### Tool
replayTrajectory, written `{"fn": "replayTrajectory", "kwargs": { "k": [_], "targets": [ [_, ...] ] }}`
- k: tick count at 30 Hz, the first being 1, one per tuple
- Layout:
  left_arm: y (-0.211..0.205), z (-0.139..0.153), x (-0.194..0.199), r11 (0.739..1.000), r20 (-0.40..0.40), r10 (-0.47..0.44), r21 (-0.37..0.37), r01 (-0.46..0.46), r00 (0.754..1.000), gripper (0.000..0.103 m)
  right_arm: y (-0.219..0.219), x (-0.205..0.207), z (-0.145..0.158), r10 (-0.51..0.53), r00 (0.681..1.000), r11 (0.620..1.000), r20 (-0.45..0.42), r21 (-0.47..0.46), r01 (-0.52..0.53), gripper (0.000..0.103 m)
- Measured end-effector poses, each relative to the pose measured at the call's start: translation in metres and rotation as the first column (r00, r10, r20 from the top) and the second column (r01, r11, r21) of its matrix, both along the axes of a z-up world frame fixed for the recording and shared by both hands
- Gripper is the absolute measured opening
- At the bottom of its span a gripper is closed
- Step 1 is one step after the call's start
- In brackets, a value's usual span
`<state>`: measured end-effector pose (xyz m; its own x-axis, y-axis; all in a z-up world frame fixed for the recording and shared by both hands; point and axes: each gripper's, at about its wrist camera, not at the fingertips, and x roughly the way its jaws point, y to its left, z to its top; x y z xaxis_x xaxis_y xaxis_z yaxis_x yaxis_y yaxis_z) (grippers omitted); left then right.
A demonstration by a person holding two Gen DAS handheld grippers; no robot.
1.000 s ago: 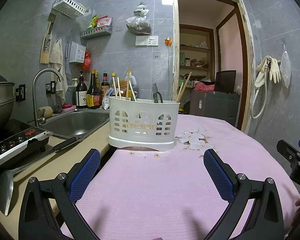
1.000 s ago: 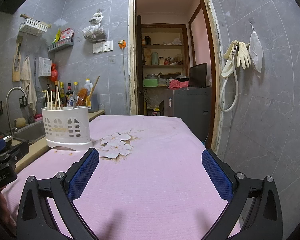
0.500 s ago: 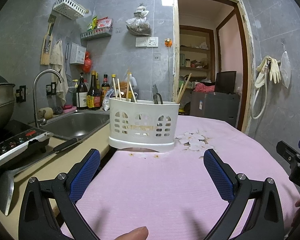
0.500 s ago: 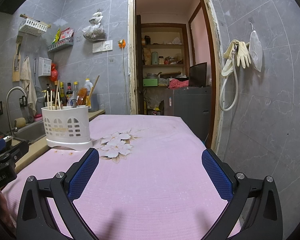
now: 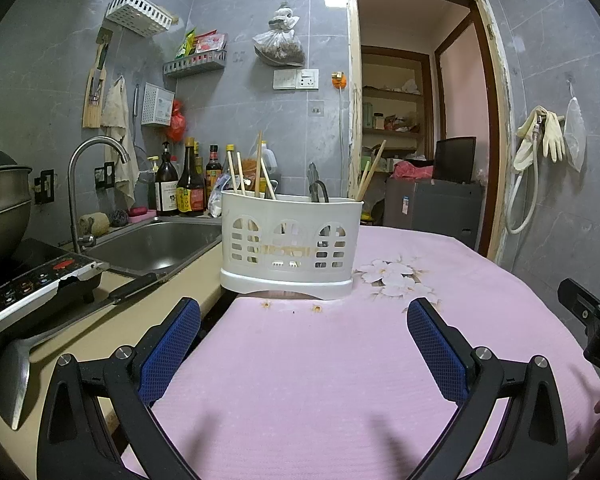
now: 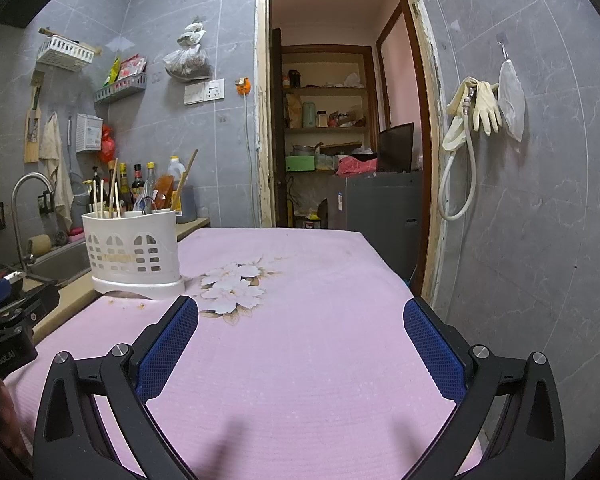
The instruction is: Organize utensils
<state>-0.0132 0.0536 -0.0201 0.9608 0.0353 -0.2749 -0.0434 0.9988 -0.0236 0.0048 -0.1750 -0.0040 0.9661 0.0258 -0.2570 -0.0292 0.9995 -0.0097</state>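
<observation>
A white plastic utensil caddy [image 5: 290, 246] stands at the far left edge of the pink cloth-covered table [image 5: 320, 360]. Wooden chopsticks [image 5: 258, 170] poke out of its left part, dark handles [image 5: 316, 188] from the middle, and more chopsticks [image 5: 372, 170] from the right. The same caddy [image 6: 134, 250] shows at the left in the right wrist view. My left gripper [image 5: 302, 338] is open and holds nothing, a short way in front of the caddy. My right gripper [image 6: 300, 340] is open too, farther right over bare cloth.
Left of the table lie a counter with a metal spatula [image 5: 16, 368], a knife [image 5: 132, 286], an induction cooker [image 5: 24, 284], a sink [image 5: 156, 242] and bottles [image 5: 188, 188]. A doorway [image 6: 340, 140] opens behind. The tiled wall [image 6: 540, 200] bounds the right.
A fingertip that showed at the bottom of the left wrist view half a second ago is gone. Both grippers stay open and nearly still.
</observation>
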Motion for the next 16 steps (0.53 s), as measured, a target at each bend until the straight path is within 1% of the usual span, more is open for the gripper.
{"fn": "replayTrajectory", "kwargs": {
  "k": [16],
  "targets": [
    [-0.0010,-0.0023,0.0018,1.000,-0.006,-0.010,0.015,0.010,1.000,0.101,0.0004,0.0008,-0.0018,-0.001,1.000,1.000,-0.003,0.003,0.001,0.103]
  ]
}}
